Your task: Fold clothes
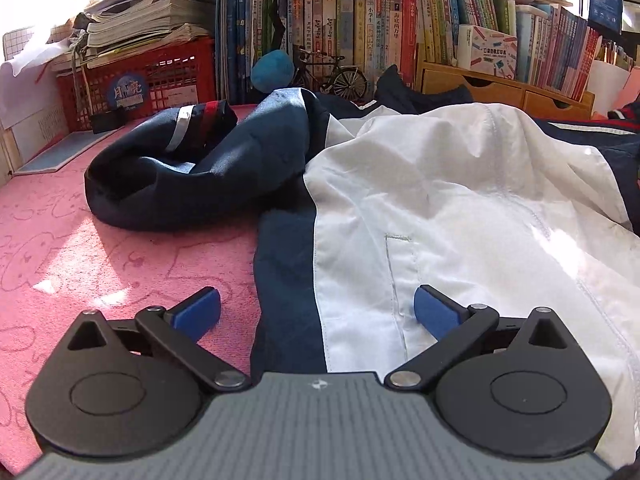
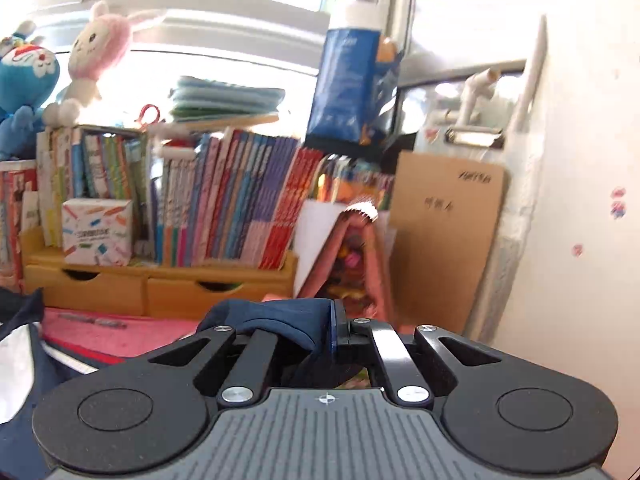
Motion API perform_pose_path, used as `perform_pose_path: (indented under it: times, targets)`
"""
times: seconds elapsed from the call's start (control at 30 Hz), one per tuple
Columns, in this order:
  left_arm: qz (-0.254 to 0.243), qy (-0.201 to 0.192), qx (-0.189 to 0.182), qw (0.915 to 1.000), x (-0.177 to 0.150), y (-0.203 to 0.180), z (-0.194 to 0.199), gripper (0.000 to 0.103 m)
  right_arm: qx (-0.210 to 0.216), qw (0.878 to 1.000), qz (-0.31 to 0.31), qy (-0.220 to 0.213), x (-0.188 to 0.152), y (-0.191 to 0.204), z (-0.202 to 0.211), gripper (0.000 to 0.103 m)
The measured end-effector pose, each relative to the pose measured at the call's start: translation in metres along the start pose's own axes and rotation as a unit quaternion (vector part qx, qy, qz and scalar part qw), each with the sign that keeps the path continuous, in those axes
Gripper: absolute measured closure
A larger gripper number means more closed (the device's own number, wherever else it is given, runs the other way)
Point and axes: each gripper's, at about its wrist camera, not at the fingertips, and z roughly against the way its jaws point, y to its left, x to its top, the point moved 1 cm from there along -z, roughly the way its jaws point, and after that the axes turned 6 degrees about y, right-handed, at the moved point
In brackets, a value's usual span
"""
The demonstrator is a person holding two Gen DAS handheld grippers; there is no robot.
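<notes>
A navy and white jacket [image 1: 440,200] lies spread on the pink cloth-covered desk [image 1: 80,248]. Its navy sleeve [image 1: 180,172], with a silver and red cuff, is bunched up at the left. My left gripper [image 1: 316,308] hovers low over the jacket's near hem, jaws wide open, one blue pad over the pink cloth and the other over the white panel. In the right wrist view my right gripper [image 2: 330,328] is shut on a fold of the jacket's navy fabric [image 2: 276,320], lifted above the desk and pointing nearly level at the bookshelf.
A red plastic crate [image 1: 160,80] with stacked papers stands at the back left. Rows of books [image 1: 360,32] on a wooden drawer shelf [image 2: 160,284] line the back edge, with a model bicycle [image 1: 332,72]. Plush toys [image 2: 92,52] sit above. A white wall [image 2: 580,200] is at right.
</notes>
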Motion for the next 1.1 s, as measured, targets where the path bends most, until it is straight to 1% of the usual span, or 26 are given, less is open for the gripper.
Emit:
perform_pose_path:
  times: [0.03,0.07,0.13,0.17,0.2,0.23,0.27,0.3,0.33,0.43,0.53,0.57,0.6,0.67,0.7,0.73,0.77,0.8,0.83,0.87,0.93,1.0,1.1]
  targets:
    - [0.0,0.0,0.0,1.0,0.0,0.0,0.0,0.0,-0.023,1.0,0.0,-0.013,0.007,-0.013,-0.003,0.094]
    - [-0.001,0.0,-0.001,1.0,0.0,0.0,0.0,0.0,-0.038,0.999,-0.003,-0.012,0.009,-0.024,-0.01,0.093]
    - [-0.001,0.0,-0.001,1.0,0.0,0.001,-0.001,0.0,-0.055,0.998,0.002,0.02,0.006,-0.04,-0.033,0.087]
    - [-0.001,0.0,-0.002,1.0,0.0,0.002,-0.001,0.0,-0.059,0.997,0.005,0.045,0.003,-0.046,-0.045,0.086]
    - [-0.001,0.0,-0.002,1.0,0.0,0.002,-0.001,0.0,-0.05,0.995,0.009,0.089,-0.006,-0.048,-0.057,0.08]
    - [-0.001,0.0,-0.003,1.0,0.0,0.003,-0.001,0.0,-0.04,0.991,0.012,0.126,-0.018,-0.045,-0.064,0.06]
    - [-0.001,0.0,-0.003,1.0,0.0,0.003,-0.001,0.0,-0.03,0.986,0.016,0.164,-0.031,-0.042,-0.07,0.043]
    - [-0.002,-0.001,-0.003,1.0,0.0,0.003,-0.001,0.0,-0.019,0.981,0.021,0.192,-0.043,-0.038,-0.074,0.014]
    - [-0.002,-0.001,-0.003,1.0,0.0,0.003,-0.001,0.0,-0.007,0.98,0.029,0.199,-0.056,-0.03,-0.07,0.008]
    - [-0.001,0.0,-0.003,1.0,0.0,0.003,-0.001,0.0,0.027,0.976,0.051,0.208,-0.082,-0.002,-0.048,0.008]
    - [-0.001,0.0,-0.004,1.0,0.001,0.002,-0.001,0.0,0.096,0.975,0.031,0.198,-0.088,0.028,-0.014,0.006]
    - [-0.001,0.001,-0.004,1.0,0.001,0.003,-0.001,0.0,0.126,0.973,0.025,0.194,-0.088,0.039,-0.002,0.005]
    - [-0.001,0.001,-0.003,1.0,0.001,0.003,-0.001,0.0,0.17,0.967,0.019,0.189,-0.086,0.051,0.01,0.005]
    - [-0.002,0.004,-0.002,1.0,0.002,0.003,0.001,0.0,0.258,0.95,0.008,0.176,-0.081,0.075,0.036,0.001]
    - [-0.003,0.007,0.004,1.0,0.004,0.003,0.003,0.0,0.302,0.938,0.008,0.171,-0.08,0.088,0.048,0.0]
    - [-0.003,0.002,0.014,0.9999,0.008,0.005,0.007,0.001,0.346,0.923,0.022,0.167,-0.082,0.106,0.061,0.0]
    - [-0.004,-0.016,0.027,0.9995,0.012,0.007,0.015,0.004,0.386,0.907,0.037,0.164,-0.085,0.124,0.072,0.0]
    - [-0.006,-0.038,0.04,0.9984,0.017,0.01,0.023,0.005,0.414,0.893,0.056,0.164,-0.088,0.143,0.08,0.0]
    - [-0.007,-0.072,0.054,0.9959,0.023,0.015,0.033,0.003,0.433,0.883,0.076,0.164,-0.091,0.161,0.087,0.0]
    - [-0.011,-0.1,0.07,0.9924,0.031,0.02,0.04,0.001,0.428,0.883,0.098,0.163,-0.093,0.174,0.092,0.0]
    - [-0.024,-0.129,0.114,0.9848,0.052,0.03,0.042,0.0,0.41,0.887,0.14,0.161,-0.099,0.197,0.098,0.0]
    - [-0.037,-0.116,0.142,0.9823,0.078,0.045,0.023,0.0,0.391,0.891,0.17,0.155,-0.107,0.212,0.101,0.0]
    - [-0.052,-0.078,0.172,0.9806,0.108,0.066,-0.018,0.0,0.372,0.894,0.199,0.153,-0.125,0.221,0.106,0.0]
